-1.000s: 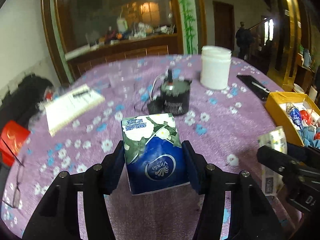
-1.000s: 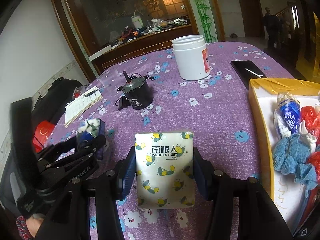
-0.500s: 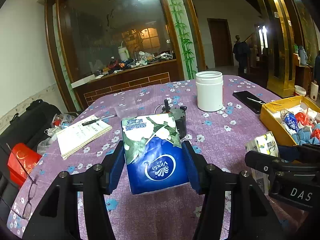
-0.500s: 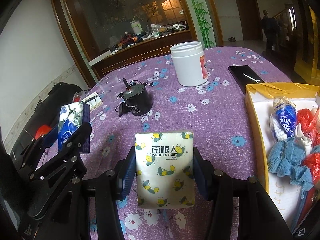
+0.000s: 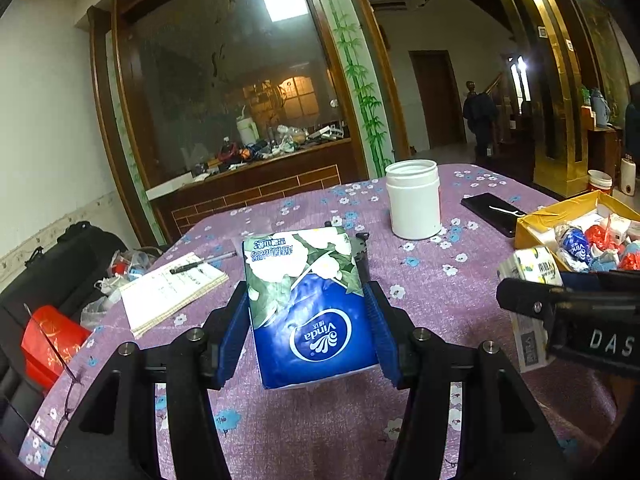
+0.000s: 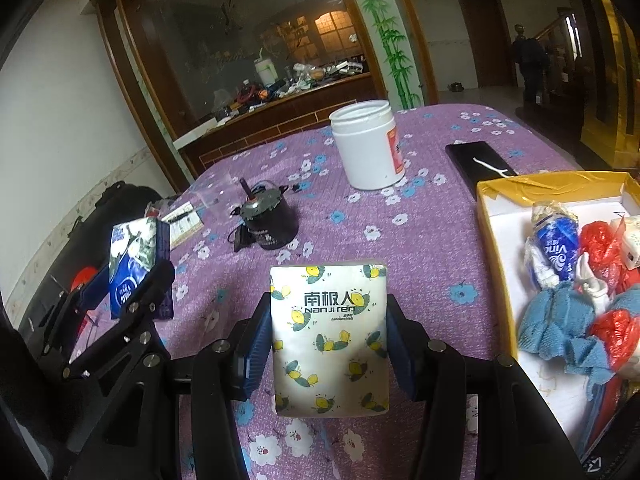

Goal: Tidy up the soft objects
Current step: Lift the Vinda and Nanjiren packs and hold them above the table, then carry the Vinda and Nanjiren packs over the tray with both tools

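Note:
My left gripper [image 5: 310, 312] is shut on a blue and green Vinda tissue pack [image 5: 308, 304], held up clear of the purple flowered tablecloth [image 5: 432, 280]. From the right wrist view the same tissue pack [image 6: 132, 268] shows at the left, lifted in the left gripper [image 6: 136, 272]. My right gripper [image 6: 328, 340] is shut on a white tissue pack with yellow bees [image 6: 330, 340], just left of the yellow box [image 6: 496, 200]. That box holds a blue tissue pack [image 6: 558, 240], red bags [image 6: 600, 240] and blue cloths [image 6: 560, 324]. In the left wrist view the bee pack [image 5: 528, 276] shows at the right, beside the yellow box [image 5: 560, 212].
A white jar [image 6: 368, 144] and a black phone [image 6: 478, 158] stand at the table's far side. A black motor [image 6: 268, 216] sits mid-table. A notebook with a pen [image 5: 172, 284] lies left, glasses [image 5: 52, 364] near the left edge. A person stands in the far doorway.
My left gripper has risen and tipped upward with the Vinda pack, so more of the room shows behind it. The right gripper and its bee pack have hardly moved.

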Tool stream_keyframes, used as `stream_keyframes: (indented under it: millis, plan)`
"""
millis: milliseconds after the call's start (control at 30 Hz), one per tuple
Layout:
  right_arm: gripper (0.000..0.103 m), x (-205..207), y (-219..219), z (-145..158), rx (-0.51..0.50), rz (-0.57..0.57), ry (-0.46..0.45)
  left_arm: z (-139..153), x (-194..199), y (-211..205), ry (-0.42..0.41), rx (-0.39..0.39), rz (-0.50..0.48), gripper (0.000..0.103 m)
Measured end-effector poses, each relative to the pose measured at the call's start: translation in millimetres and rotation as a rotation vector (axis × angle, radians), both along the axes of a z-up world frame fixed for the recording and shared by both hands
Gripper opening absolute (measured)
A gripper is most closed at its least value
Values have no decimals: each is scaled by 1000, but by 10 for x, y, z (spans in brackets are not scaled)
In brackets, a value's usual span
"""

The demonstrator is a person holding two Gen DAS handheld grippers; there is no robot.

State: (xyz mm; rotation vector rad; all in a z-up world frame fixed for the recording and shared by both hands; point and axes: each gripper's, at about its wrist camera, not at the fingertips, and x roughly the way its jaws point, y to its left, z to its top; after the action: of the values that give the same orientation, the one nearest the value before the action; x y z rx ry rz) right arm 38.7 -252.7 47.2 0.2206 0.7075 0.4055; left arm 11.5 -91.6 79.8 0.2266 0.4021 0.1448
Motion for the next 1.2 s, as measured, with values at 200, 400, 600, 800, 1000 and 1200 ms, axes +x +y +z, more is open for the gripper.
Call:
stream_keyframes:
  millis: [200,400,600,800,1000,1200]
  plan:
    - [53,-19,-59,65,9,-32,-29,35,-65,-76,-38,23,-22,54]
    - [53,-38,-131,120,24,-59,-46,48,-89,-109,-51,25,-31,54]
    - [53,-90,-233,223,52,-90,-62,49,-143,-138,-64,30,-40,54]
    - [53,-151,-323,256,72,-102,-55,55,-187,-163,-76,36,-48,54]
    - [53,-240,-386,284,84,-111,-56,72,-226,-217,-87,49,-54,54]
    - [53,-319,-471,331,95,-119,-62,85,-253,-280,-94,68,-60,54]
